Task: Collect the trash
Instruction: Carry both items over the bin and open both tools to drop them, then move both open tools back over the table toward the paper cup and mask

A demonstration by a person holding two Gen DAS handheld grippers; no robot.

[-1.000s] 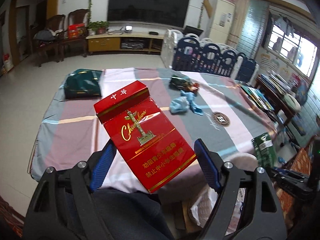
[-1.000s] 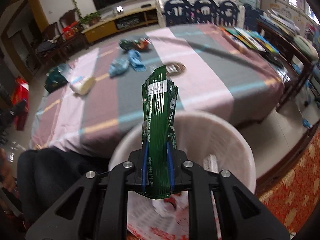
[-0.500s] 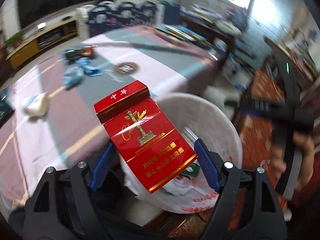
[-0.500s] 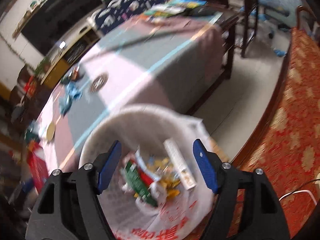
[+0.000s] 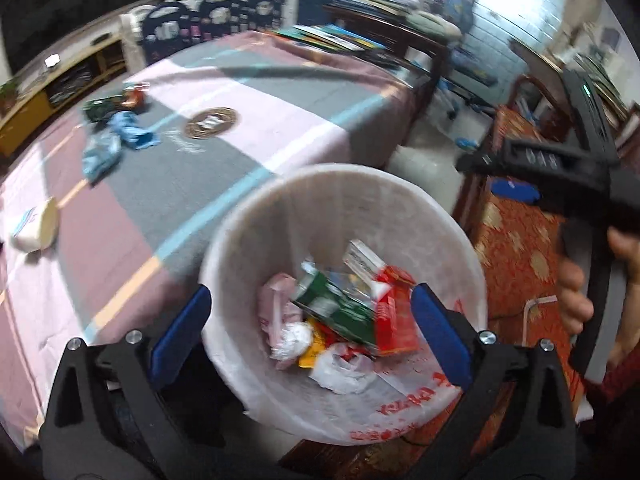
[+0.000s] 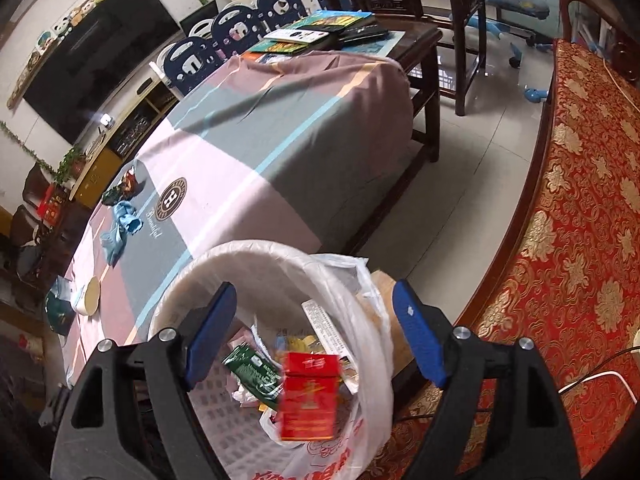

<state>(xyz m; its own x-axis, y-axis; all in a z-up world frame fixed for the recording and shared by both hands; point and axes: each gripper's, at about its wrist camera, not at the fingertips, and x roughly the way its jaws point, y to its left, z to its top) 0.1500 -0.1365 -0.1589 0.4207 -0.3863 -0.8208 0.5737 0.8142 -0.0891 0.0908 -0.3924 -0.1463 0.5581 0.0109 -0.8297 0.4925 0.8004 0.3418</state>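
left gripper (image 5: 306, 330) wide apart, holding nothing, over the white trash bin (image 5: 400, 200). right gripper (image 6: 316, 338) also wide, empty, above the same bin. red cigarette pack (image 6: 308, 396) blurred inside the bin by the green wrapper (image 6: 252, 374), w/ other scraps. bin sits just beside the table (image 5: 280, 120) edge. still on the cloth at 10 o'clock in left view: blue wad (image 5: 116, 142), white cup (image 5: 36, 230).

"Beautiful" on tablecloth (image 6: 256, 184)
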